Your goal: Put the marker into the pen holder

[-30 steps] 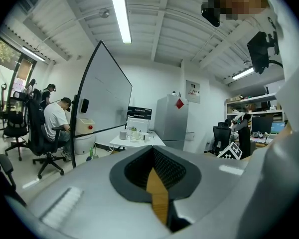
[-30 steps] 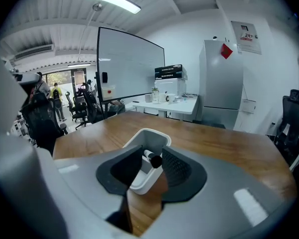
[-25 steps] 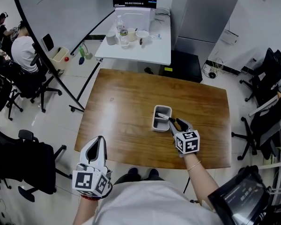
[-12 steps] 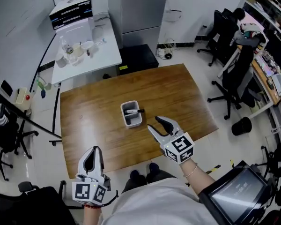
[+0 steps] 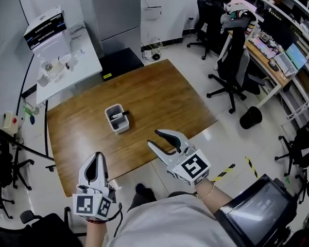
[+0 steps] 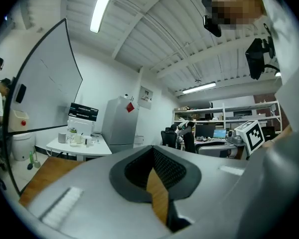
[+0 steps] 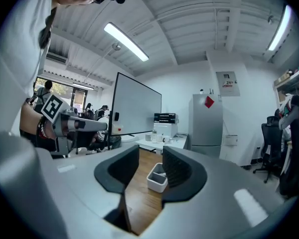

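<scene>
Marker (image 5: 119, 116) is in neither tool: nearest the person, the left tool (image 5: 96, 158) has its jaws closed tip to tip on nothing, and the right tool (image 5: 154, 139) holds its jaws wide and empty, having just narrowed a little. Farther out on the wooden tabletop (image 5: 159, 94), well apart from both, the marker lies in the white pen holder (image 5: 121, 128), its dark end at the rim.

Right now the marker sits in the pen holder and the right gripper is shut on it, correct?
No: the right gripper is open and empty, its jaws having just closed slightly with nothing between them, as the right gripper view shows. The marker does sit in the pen holder.
</scene>
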`<action>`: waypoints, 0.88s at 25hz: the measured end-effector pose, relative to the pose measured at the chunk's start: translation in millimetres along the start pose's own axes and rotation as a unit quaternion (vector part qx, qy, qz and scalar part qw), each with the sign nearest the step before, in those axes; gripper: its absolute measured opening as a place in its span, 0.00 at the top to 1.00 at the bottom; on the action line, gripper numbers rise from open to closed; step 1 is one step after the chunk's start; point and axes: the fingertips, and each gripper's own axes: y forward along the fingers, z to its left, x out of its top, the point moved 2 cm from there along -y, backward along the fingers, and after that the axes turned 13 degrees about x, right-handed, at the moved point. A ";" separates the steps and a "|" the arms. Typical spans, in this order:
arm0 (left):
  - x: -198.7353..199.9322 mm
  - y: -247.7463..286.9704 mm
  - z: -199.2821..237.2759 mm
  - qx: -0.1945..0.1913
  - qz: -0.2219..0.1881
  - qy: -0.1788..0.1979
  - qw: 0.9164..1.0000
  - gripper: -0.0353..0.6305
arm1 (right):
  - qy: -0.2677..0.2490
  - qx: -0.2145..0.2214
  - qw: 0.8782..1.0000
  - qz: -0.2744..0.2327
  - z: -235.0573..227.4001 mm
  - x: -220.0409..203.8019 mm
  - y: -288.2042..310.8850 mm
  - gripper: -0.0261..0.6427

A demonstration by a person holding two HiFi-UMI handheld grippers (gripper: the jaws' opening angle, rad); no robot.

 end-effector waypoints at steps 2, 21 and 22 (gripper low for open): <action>-4.3 -20.4 -11.5 0.019 0.003 0.003 1.000 0.94 | -0.005 0.012 1.000 -0.010 8.8 3.7 -16.8 0.77; -36.7 -240.3 -98.7 0.206 0.003 -0.010 0.979 0.94 | 0.052 0.017 0.998 -0.042 40.9 -31.9 -224.9 0.82; -34.3 -242.3 -97.4 0.207 0.000 -0.008 0.978 0.94 | 0.052 0.016 0.997 -0.046 43.4 -29.4 -227.1 0.83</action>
